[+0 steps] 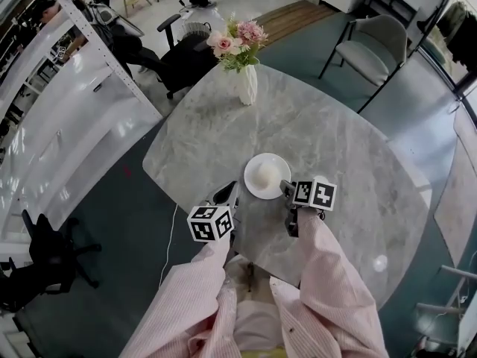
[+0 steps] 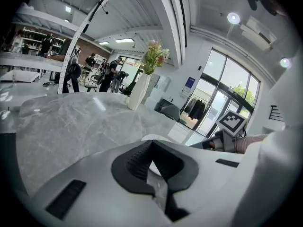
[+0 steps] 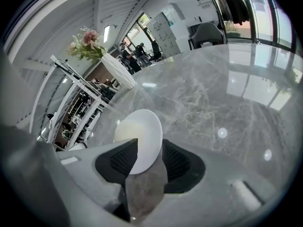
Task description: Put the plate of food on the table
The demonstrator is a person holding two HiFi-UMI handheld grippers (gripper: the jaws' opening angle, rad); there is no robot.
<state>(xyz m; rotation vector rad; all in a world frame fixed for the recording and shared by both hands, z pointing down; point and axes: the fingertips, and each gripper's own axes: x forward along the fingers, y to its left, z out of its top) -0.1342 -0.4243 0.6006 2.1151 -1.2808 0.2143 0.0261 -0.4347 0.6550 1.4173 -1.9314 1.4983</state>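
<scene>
We find the plate of food [image 1: 251, 184] resting on the table [image 1: 335, 133], its near rim between the wide-open jaws of the right gripper [image 1: 286, 189]; the left gripper [image 1: 227, 195], jaws together, sits just beside.

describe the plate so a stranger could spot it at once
Find the round grey marble table. Toward its near edge, away from the white vase of pink flowers, lies the round white plate. It alone is flat and carries a pale round lump of food.
</scene>
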